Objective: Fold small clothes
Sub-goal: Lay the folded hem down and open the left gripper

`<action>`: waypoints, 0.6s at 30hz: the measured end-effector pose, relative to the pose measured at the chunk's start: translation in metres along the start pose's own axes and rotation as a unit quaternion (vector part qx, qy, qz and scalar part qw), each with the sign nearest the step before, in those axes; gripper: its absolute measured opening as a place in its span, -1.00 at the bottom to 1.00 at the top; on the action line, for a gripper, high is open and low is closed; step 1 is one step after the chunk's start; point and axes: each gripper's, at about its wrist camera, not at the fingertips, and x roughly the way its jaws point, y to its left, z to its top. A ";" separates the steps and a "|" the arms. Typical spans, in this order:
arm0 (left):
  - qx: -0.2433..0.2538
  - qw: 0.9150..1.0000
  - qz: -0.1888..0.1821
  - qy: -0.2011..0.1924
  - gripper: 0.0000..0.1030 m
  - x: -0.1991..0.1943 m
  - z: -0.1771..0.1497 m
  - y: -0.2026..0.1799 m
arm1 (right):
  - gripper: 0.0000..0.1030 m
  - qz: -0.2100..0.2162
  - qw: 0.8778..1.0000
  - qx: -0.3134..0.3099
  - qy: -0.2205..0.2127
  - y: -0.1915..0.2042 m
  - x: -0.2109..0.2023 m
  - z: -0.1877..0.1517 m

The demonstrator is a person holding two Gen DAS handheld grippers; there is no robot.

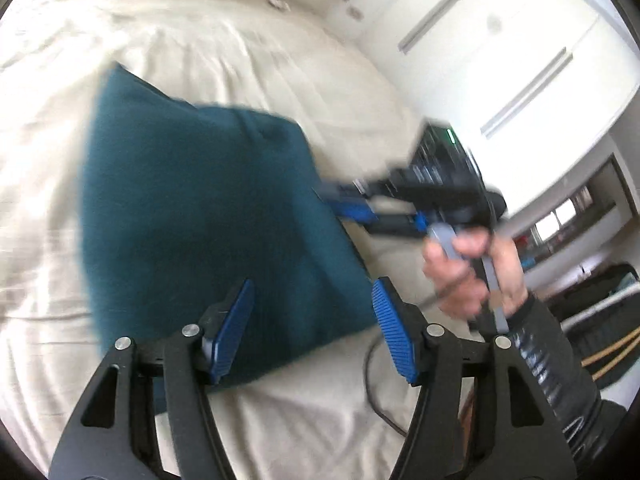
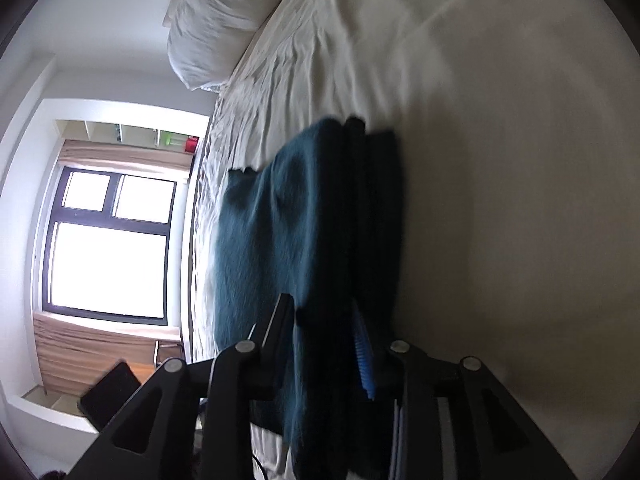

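A teal cloth [image 1: 192, 200], folded into a thick rectangle, lies on the cream bed sheet [image 1: 240, 52]. My left gripper [image 1: 314, 320] hovers above the cloth's near edge, its blue pads wide apart and holding nothing. At the cloth's right edge is my right gripper [image 1: 348, 202], gripped by a hand [image 1: 468, 276]. In the right wrist view the teal cloth [image 2: 272, 232] runs between the jaws of the right gripper [image 2: 324, 340], which stand apart. The blur hides whether its pads touch the fabric.
The bed sheet [image 2: 500, 160] spreads wide around the cloth. A white pillow [image 2: 216, 28] lies at the head and a window [image 2: 108, 264] is beyond the bed's edge. White wardrobe doors [image 1: 500, 40] stand to the right. A dark cable [image 1: 372, 380] trails over the sheet.
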 end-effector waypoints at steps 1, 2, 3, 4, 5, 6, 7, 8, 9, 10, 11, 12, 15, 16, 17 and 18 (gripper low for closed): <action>-0.014 1.000 -0.001 -0.012 0.18 -0.005 0.003 0.014 | -0.33 0.000 1.000 -0.004 0.005 0.002 0.002 -0.005; -0.026 0.999 0.003 -0.018 0.18 -0.011 0.006 0.023 | -0.31 -0.001 1.000 -0.010 0.011 0.006 0.004 -0.009; -0.040 0.999 0.015 -0.021 0.18 -0.016 0.011 0.036 | -0.30 -0.007 1.000 -0.017 0.016 0.010 0.007 -0.015; -0.045 0.998 0.021 -0.023 0.18 -0.019 0.014 0.043 | -0.30 -0.011 1.000 -0.019 0.019 0.012 0.009 -0.018; -0.048 0.998 0.024 -0.027 0.18 -0.026 0.013 0.046 | -0.30 -0.015 0.999 -0.021 0.021 0.014 0.011 -0.023; -0.049 0.998 0.027 -0.032 0.18 -0.032 0.016 0.054 | -0.30 -0.018 0.999 -0.022 0.024 0.015 0.012 -0.027; -0.048 0.998 0.030 -0.034 0.18 -0.036 0.018 0.057 | -0.30 -0.021 0.999 -0.022 0.025 0.016 0.014 -0.030; -0.048 0.998 0.032 -0.035 0.18 -0.037 0.020 0.064 | -0.31 -0.024 0.999 -0.023 0.026 0.015 0.014 -0.032; -0.055 0.997 0.036 -0.033 0.18 -0.026 0.021 0.067 | -0.33 -0.031 0.999 -0.025 0.025 0.016 0.015 -0.035; -0.062 0.997 0.033 -0.031 0.18 -0.027 0.020 0.070 | -0.38 -0.035 0.999 -0.027 0.025 0.016 0.015 -0.037; -0.067 0.997 0.030 -0.029 0.18 -0.019 0.017 0.075 | -0.44 -0.041 0.998 -0.031 0.024 0.017 0.015 -0.039; -0.069 0.997 0.030 -0.028 0.18 -0.018 0.016 0.077 | -0.55 -0.051 0.998 -0.035 0.022 0.018 0.015 -0.039; -0.061 0.997 0.035 -0.022 0.18 -0.004 0.015 0.080 | -0.72 -0.069 0.997 -0.037 0.012 0.019 0.014 -0.040; -0.061 0.997 0.035 -0.020 0.18 -0.002 0.016 0.079 | -0.74 -0.072 0.997 -0.041 0.005 0.020 0.011 -0.040; -0.060 0.997 0.036 -0.019 0.18 0.008 0.014 0.075 | -0.74 -0.073 0.996 -0.044 0.002 0.022 0.010 -0.041; -0.059 0.997 0.038 -0.018 0.18 0.013 0.014 0.075 | -0.75 -0.073 0.996 -0.050 -0.003 0.024 0.007 -0.042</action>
